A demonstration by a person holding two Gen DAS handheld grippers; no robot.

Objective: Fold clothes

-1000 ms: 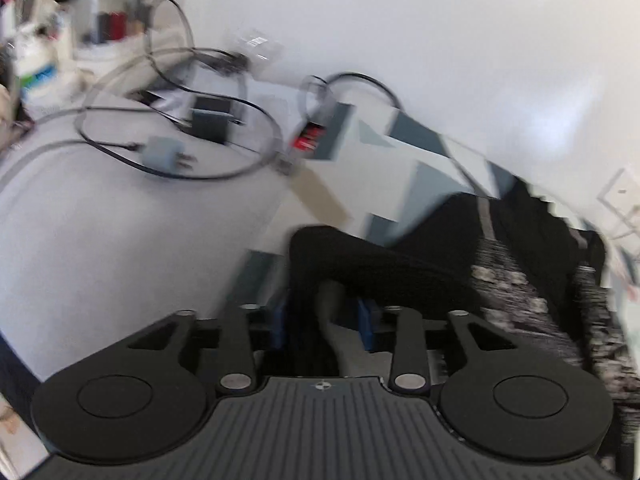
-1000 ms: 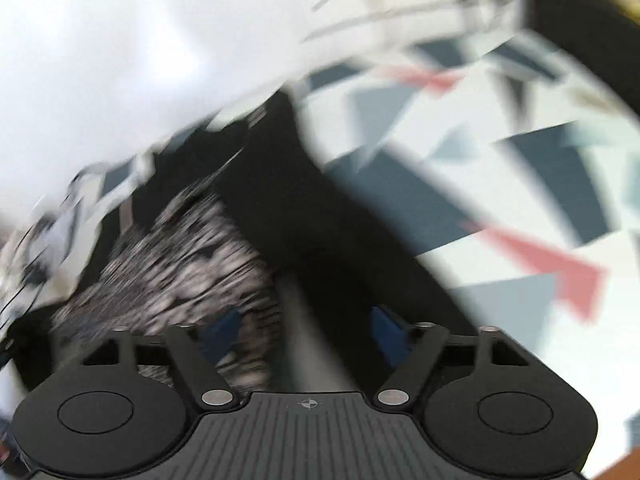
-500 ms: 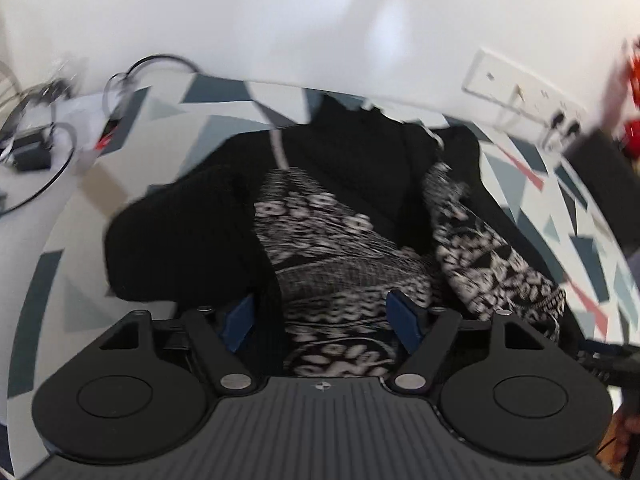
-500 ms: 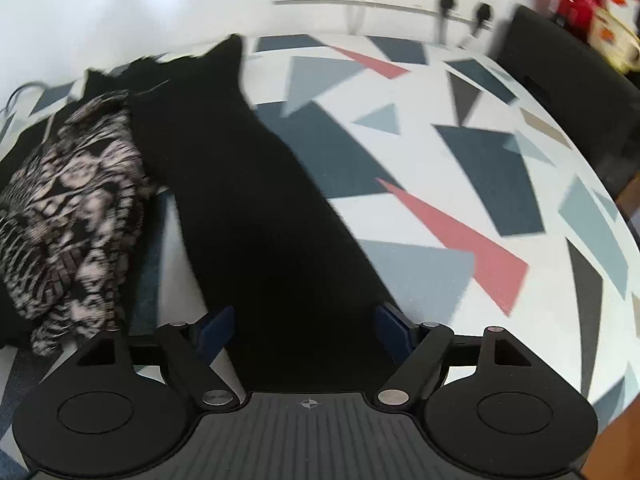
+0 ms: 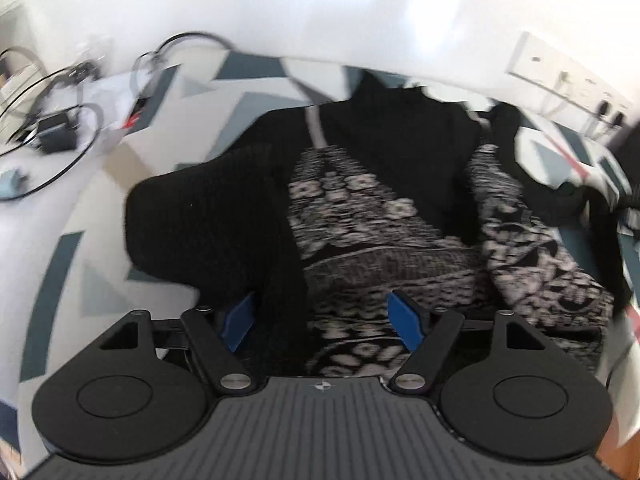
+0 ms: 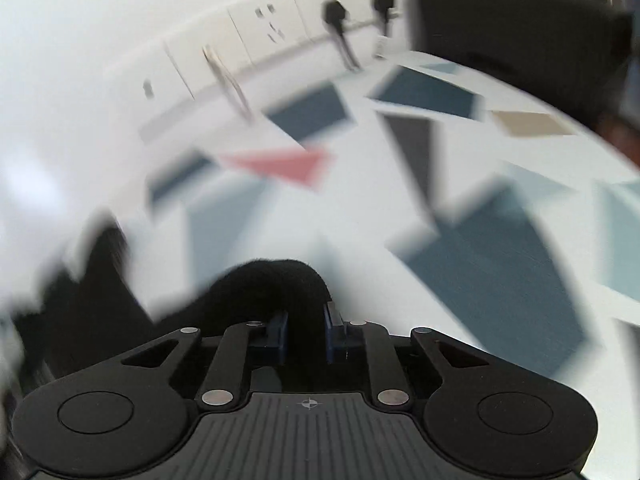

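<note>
A black garment with black-and-white patterned panels (image 5: pixel 360 216) lies spread on the patterned table. Its left black sleeve (image 5: pixel 200 216) is folded inward beside the pattern. My left gripper (image 5: pixel 322 316) hovers open over the garment's near hem, with nothing between its blue pads. In the right wrist view, my right gripper (image 6: pixel 306 330) is shut on a fold of the garment's black sleeve (image 6: pixel 276 280), which arches up between the pads; more black cloth (image 6: pixel 80 292) trails off to the left.
The table top (image 6: pixel 480 272) is white with grey, blue and red triangles. Cables and a charger (image 5: pixel 56 136) lie at the far left. Wall sockets with plugs (image 6: pixel 340 16) run along the back wall. A dark chair back (image 6: pixel 520 36) stands at the far right.
My right gripper has shut on the black sleeve and swung right with it. My left gripper let go of the left sleeve a second ago and now stays open over the hem.
</note>
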